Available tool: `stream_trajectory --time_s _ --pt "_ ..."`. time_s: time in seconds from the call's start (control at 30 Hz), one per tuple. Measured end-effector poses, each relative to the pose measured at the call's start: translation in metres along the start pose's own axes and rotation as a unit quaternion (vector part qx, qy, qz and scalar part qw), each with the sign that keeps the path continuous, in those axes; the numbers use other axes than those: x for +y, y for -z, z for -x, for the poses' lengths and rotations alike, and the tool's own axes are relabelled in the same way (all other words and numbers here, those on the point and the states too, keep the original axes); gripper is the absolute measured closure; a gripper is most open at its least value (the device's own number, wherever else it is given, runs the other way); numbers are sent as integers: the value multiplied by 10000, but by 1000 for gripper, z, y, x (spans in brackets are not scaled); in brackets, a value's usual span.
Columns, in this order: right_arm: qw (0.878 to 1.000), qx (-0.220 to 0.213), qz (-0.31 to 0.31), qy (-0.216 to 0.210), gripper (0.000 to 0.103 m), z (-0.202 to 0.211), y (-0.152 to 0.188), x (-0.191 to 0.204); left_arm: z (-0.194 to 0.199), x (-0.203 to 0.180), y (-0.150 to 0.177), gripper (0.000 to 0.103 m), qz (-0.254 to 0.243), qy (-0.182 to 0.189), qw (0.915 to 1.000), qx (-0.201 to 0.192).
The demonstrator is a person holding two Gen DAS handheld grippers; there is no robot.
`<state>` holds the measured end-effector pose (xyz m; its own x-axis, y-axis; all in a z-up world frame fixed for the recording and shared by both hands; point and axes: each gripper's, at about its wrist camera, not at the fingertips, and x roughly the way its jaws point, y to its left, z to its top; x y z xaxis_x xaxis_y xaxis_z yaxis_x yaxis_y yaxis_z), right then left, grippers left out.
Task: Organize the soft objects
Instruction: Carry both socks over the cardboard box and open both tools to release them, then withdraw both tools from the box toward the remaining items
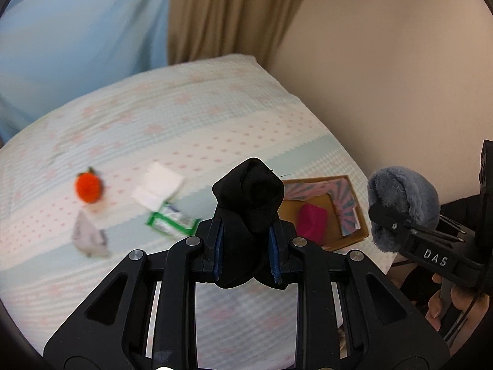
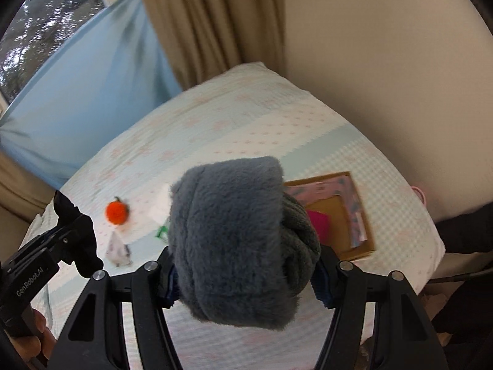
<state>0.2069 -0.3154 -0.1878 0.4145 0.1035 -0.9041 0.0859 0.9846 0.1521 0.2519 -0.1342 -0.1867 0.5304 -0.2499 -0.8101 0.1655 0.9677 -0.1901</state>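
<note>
Black sock (image 1: pixel 248 203): we hold it pinched in our left gripper (image 1: pixel 246 246), the jaws nearly closed on the cloth, its bunched top poking up past the blue pads (image 1: pixel 219 246).
Grey plush (image 2: pixel 234 240): a fluffy roll fills our right gripper (image 2: pixel 246 277), the jaws about half apart and pressed on both its sides; in the left view the same roll (image 1: pixel 403 206) hangs off the bed's right edge.
Bed (image 1: pixel 191 129): pale blue and white cover with pink dots, its far corner against the tan curtain (image 1: pixel 228 12) and cream wall (image 1: pixel 400 61).
Box (image 1: pixel 359 231): a shallow cardboard tray at the bed's right edge, patterned paper (image 1: pixel 345 197) at its far side.
Pink thing (image 1: pixel 311 222): soft and bright, lying in the box toward its near left.
Orange toy (image 1: pixel 88 188): a fuzzy ball with a green tip, on the cover toward the left edge.
Grey pouch (image 1: pixel 89 240): small and blurred, just nearer us than the orange toy.
White cloth (image 1: pixel 158 188): folded, mid-bed, touching a green pack (image 1: pixel 171 223) on its near side.
Hands: fingers (image 1: pixel 443 305) show under our right gripper; our left hand (image 2: pixel 34 336) grips its handle at the right view's lower left.
Sharpness: both views are smeared, so the small things stay vague.
</note>
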Motion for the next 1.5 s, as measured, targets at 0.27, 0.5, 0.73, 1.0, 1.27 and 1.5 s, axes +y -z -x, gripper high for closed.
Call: stream_trajectory --time_s 0.27,0.5,0.73,1.0,1.27,1.5 --pt "9978 660 8 63 41 -56 -24 -73 -85 -71 0 83 -31 -154 9981 596" --pt "9912 1320 -128 -46 40 -106 -30 -117 -164 -100 16 83 -18 -403 9899 1356" --pt "9859 1655 -146 -205 40 -144 -31 -129 -210 -99 29 83 77 -506 9813 1855" --pt "9843 1707 -338 -307 15 -168 -36 -135 -216 -97 24 0 120 -495 9822 1810" --pt "9872 1512 -338 -380 14 -168 -39 -134 -211 -90 27 0 32 -702 9779 1970" --pt "9872 1459 -419 -492 14 -149 -38 -129 -187 -82 26 0 63 -816 9793 1853"
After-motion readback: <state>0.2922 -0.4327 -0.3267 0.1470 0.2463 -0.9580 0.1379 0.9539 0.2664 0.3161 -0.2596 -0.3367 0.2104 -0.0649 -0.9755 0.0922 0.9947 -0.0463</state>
